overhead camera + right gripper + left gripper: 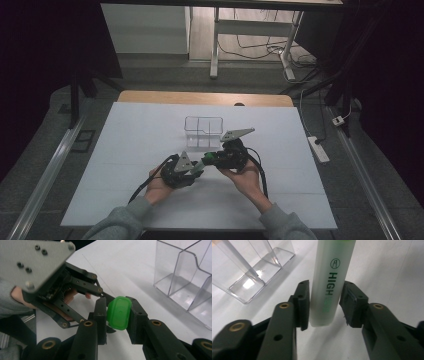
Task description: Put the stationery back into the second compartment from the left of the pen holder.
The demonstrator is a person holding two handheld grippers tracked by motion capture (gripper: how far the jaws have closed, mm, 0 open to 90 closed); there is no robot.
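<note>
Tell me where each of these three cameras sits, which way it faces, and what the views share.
High view: above the person's side, facing forward and down on the white table; both sleeves, hands, left tongs and right tongs show.
Left gripper view: rides the left tongs, looking along its jaws at a highlighter.
Right gripper view: rides the right tongs, shut on the green cap; the left hand shows beyond.
Shared: both gripper views catch the clear organizer.

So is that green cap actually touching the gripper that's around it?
Touching. In the right gripper view both black jaws of the right gripper press against the sides of the green cap, with no gap on either side.
</note>
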